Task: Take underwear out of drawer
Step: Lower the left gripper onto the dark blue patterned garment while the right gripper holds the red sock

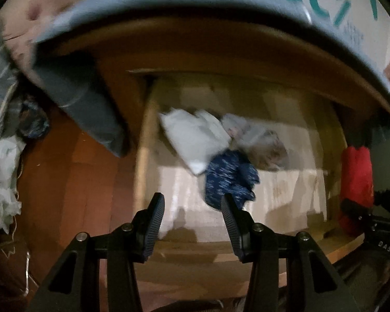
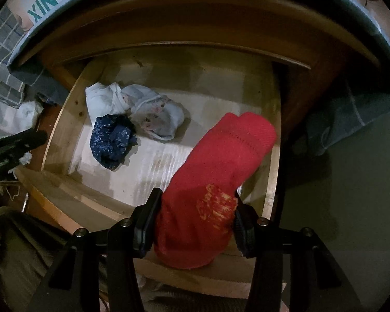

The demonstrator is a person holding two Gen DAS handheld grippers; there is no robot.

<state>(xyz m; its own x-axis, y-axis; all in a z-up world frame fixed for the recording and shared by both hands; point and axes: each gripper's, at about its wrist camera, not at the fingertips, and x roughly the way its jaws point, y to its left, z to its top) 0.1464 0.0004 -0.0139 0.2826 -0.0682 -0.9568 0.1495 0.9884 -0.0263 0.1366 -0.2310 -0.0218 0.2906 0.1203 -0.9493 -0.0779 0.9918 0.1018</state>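
- My right gripper had its fingers clenched on red underwear, hanging over the open drawer.
- My left gripper stood released, empty, above the drawer floor.
- Navy patterned underwear lay inside, touching two pale garments.
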